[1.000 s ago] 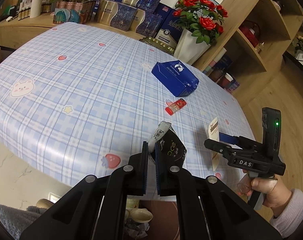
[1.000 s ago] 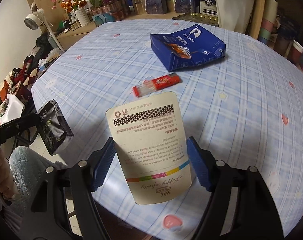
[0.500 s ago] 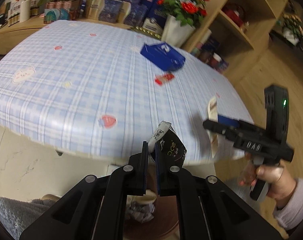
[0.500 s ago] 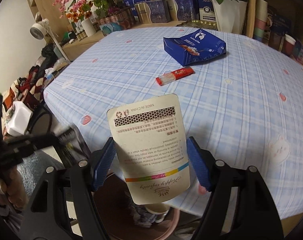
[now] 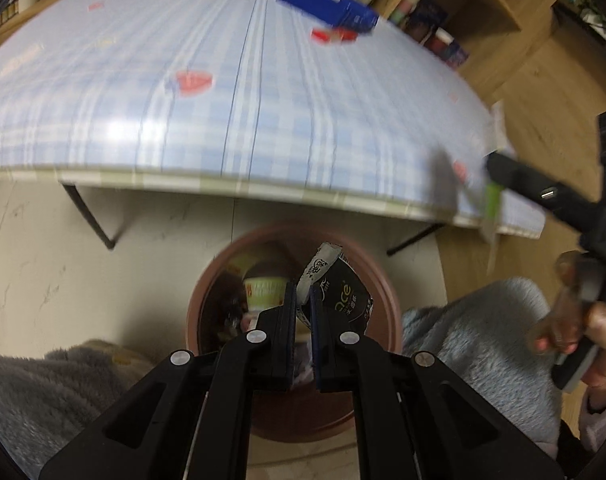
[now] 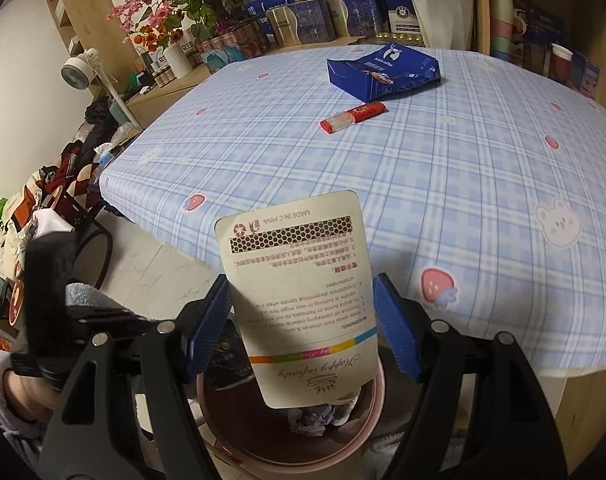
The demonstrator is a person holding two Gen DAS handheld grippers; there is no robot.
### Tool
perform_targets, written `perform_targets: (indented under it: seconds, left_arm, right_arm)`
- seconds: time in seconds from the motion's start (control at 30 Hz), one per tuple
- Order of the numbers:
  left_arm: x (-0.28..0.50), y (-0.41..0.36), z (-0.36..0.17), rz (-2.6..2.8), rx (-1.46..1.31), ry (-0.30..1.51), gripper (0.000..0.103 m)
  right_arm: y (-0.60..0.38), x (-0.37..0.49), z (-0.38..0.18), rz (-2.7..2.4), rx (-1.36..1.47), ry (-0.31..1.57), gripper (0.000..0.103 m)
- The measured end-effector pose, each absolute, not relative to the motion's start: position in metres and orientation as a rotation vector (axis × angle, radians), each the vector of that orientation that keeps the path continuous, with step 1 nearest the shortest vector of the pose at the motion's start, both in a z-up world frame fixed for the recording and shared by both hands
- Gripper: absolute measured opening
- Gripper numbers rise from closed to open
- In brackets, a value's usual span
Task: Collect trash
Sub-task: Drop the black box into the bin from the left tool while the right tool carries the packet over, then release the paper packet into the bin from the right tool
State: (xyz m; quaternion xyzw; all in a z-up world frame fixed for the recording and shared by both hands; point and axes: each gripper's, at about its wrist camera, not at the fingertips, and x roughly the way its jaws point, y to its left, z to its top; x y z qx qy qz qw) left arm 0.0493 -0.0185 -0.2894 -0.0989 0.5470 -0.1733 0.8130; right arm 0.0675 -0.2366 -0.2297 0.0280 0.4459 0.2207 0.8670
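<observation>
My left gripper [image 5: 303, 300] is shut on a crumpled black wrapper [image 5: 343, 292] and hangs just over the mouth of a round pink bin [image 5: 263, 232] on the floor in front of the table. My right gripper [image 6: 301, 284] grips a flat cream pouch [image 6: 299, 264] by its two side edges, jaws wide, above the same bin [image 6: 343, 454]. In the left wrist view the right gripper [image 5: 543, 196] shows blurred at the right. A blue box [image 6: 383, 70] and a red tube [image 6: 353, 114] lie on the checked table [image 6: 463, 200].
The bin holds a paper cup [image 5: 263, 292] and crumpled scraps. Grey fleece-clad legs flank the bin on both sides. Shelves, flower pots and boxes stand behind the table. A small fan [image 6: 77, 70] and piled clutter are at the left on the floor.
Both grippers have drawn back from over the table to past its front edge, above the bin. The left one has sunk and tilted down. Each keeps its hold.
</observation>
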Motion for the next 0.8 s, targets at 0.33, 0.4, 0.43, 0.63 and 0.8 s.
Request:
perform_targets:
  seconds: [0.33,0.4,0.43,0.63,0.8]
  left_arm:
    - [0.053,-0.031,-0.333,-0.396,-0.139,1.253,0.012]
    - [0.052,-0.028,-0.332,-0.395,-0.139,1.235,0.028]
    - [0.053,-0.025,-0.329,-0.398,-0.155,1.216,0.042]
    - [0.043,-0.009,-0.289,-0.383,-0.219,1.031,0.064]
    - [0.031,0.014,-0.246,-0.274,-0.201,0.821,0.077]
  right_arm:
    - [-0.231,0.058,-0.235,0.472,0.063,0.944,0.072]
    - [-0.231,0.055,-0.236,0.474,0.065,0.947,0.072]
    - [-0.23,0.054,-0.236,0.473,0.066,0.948,0.072]
    - [-0.229,0.046,-0.242,0.476,0.069,0.964,0.072]
    - [-0.223,0.04,-0.251,0.486,0.06,0.993,0.072]
